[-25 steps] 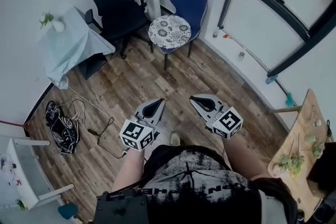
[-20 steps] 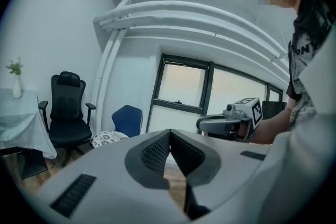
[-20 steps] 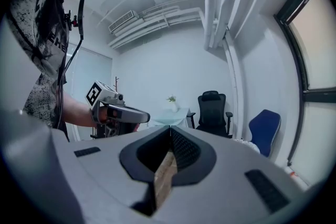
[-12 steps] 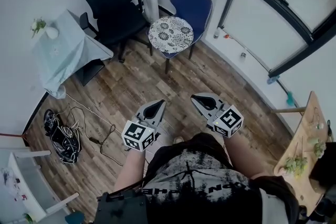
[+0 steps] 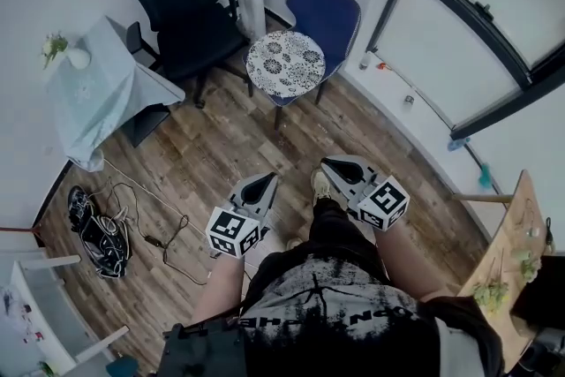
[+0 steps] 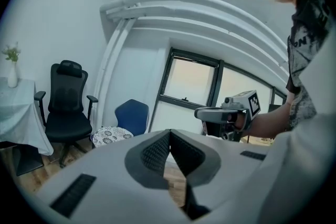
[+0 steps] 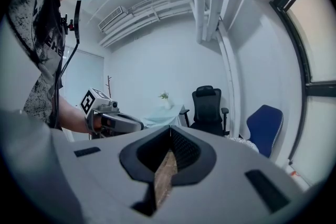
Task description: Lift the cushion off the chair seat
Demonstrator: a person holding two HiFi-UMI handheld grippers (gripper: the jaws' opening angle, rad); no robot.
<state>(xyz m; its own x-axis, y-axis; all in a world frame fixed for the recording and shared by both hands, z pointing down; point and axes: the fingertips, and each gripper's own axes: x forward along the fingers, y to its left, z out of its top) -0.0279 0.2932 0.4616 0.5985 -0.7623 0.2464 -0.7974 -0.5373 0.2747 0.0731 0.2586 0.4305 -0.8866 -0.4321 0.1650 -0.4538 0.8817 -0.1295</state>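
A round white cushion [image 5: 285,63] with a dark floral print lies on the seat of a blue chair [image 5: 327,7] by the far wall. Both grippers are held over the wooden floor, well short of the chair. My left gripper [image 5: 269,179] is shut and holds nothing. My right gripper [image 5: 328,163] is shut too, also with nothing in it. The left gripper view shows the cushion [image 6: 111,135] and the blue chair [image 6: 131,117] far beyond the closed tips [image 6: 169,132]. In the right gripper view the cushion [image 7: 244,141] shows at the right, past the jaws [image 7: 170,128].
A black office chair [image 5: 185,4] stands left of the blue chair. Further left is a table with a pale cloth [image 5: 97,93] and a small vase [image 5: 75,57]. Cables [image 5: 101,229] lie on the floor at left. A wooden shelf [image 5: 508,252] with plants is at right.
The person has stepped toward the chair, one leg now forward between the grippers. Both grippers moved forward with the body and stayed shut.
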